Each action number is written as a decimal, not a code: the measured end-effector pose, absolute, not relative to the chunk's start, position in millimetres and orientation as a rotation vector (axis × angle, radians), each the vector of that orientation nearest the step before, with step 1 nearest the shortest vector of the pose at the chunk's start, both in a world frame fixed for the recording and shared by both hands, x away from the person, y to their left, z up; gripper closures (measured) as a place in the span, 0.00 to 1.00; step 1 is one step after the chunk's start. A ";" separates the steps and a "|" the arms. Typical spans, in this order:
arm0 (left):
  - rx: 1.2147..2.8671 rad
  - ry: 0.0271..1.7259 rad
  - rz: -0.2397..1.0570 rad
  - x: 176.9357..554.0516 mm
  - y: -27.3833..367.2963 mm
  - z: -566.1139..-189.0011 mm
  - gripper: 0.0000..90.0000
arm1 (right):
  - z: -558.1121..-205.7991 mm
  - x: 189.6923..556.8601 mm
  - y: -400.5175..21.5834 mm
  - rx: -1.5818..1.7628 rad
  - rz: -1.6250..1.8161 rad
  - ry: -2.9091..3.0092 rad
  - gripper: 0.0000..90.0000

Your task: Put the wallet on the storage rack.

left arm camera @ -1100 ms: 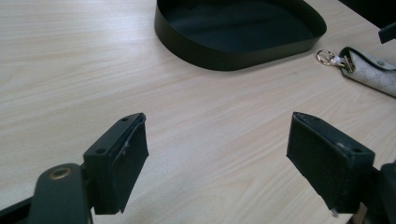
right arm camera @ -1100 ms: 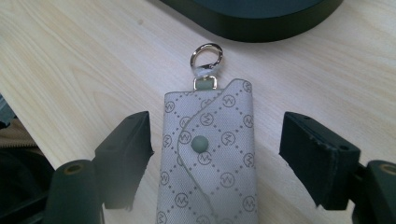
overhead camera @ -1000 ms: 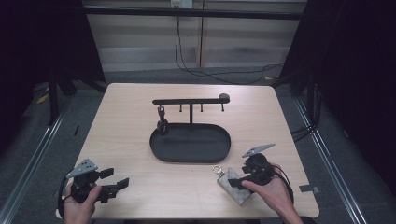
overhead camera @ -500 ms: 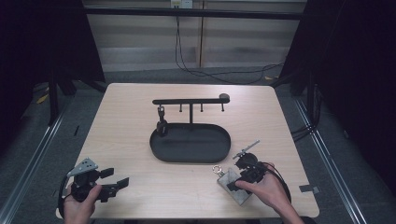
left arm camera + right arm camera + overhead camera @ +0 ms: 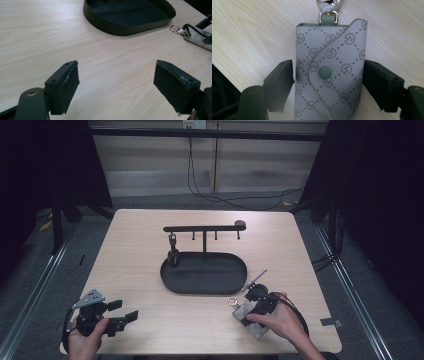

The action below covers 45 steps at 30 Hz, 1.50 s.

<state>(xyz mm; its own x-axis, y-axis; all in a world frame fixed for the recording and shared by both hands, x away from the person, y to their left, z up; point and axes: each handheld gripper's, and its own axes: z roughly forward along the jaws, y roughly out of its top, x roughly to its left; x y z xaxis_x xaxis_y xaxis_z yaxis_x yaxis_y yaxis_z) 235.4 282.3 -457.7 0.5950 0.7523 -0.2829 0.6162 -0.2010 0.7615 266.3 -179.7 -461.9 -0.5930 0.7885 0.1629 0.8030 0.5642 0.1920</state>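
A grey monogram key pouch with a snap button and a metal ring lies flat on the table near the front right. My right gripper is over it, open, with one jaw at each long edge of the pouch. In the high view a hand holds that gripper just in front of the black oval tray. My left gripper rests at the front left, open, nothing between its jaws. From there the pouch shows at the far right.
Behind the tray stands a black bar stand with hooks; a small dark item hangs from its left hook. Bare wood lies between the two grippers. The table's front edge is close behind both hands.
The right gripper has come down and moved slightly left, from tilted up beside the pouch to straddling it. The left gripper has stayed in place.
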 end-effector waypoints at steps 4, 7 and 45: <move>1.912 1.094 0.191 236.3 282.3 -457.8 0.22 | -466.7 268.9 -176.5 -1.371 -0.334 -2.739 0.28; 1.923 1.094 0.189 236.1 281.9 -458.2 0.22 | -467.8 269.5 -174.2 -1.377 -0.312 -2.736 0.28; 1.923 1.095 0.188 237.0 282.2 -459.1 0.22 | -439.3 274.9 -168.4 -1.403 -0.181 -2.773 0.38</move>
